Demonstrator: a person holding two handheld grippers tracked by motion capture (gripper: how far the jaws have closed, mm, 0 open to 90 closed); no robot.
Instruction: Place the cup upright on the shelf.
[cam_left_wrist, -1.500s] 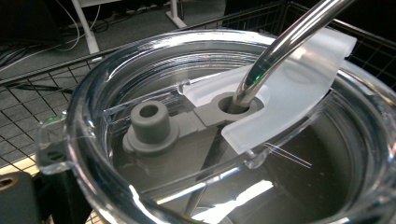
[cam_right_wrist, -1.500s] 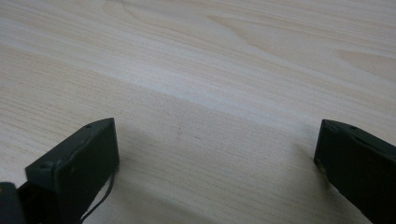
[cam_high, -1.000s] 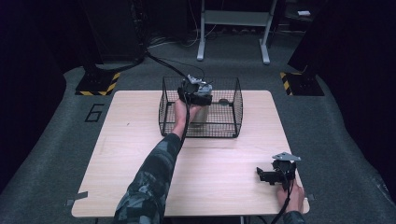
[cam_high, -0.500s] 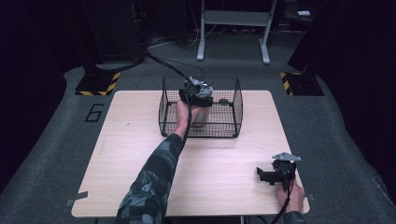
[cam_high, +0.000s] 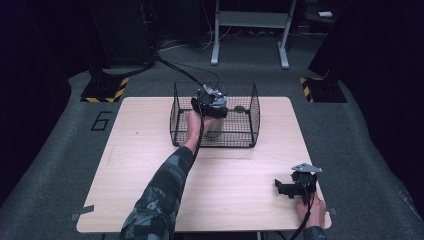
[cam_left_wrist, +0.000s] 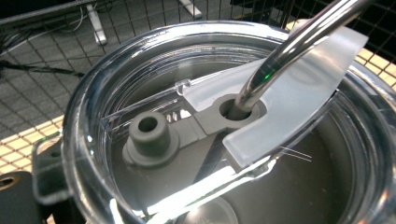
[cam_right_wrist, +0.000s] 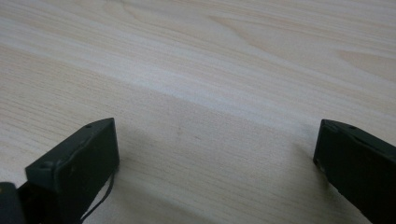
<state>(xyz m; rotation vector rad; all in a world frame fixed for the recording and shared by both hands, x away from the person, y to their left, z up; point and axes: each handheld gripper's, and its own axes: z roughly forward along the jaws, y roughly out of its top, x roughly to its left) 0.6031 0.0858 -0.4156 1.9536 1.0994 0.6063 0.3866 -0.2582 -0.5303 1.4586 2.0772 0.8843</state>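
L gripper (cam_high: 212, 100) over tumbler (cam_high: 216, 122) in basket (cam_high: 250, 120), lid (cam_left_wrist: 154, 116) + steel straw (cam_left_wrist: 289, 44) just below; grip state can't tell; rigid, slick, likely top-heavy; take by rim; R gripper (cam_right_wrist: 217, 149) released, idle.

Left gripper (cam_high: 210, 102) reaches forward; right gripper (cam_high: 295, 186) jaws wide.

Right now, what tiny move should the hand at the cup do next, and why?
Probably lower the left gripper a little further. It hangs over the wire basket with the tumbler beneath it, clear lid and metal straw close up. The right gripper rests open on the table, so it isn't helping.
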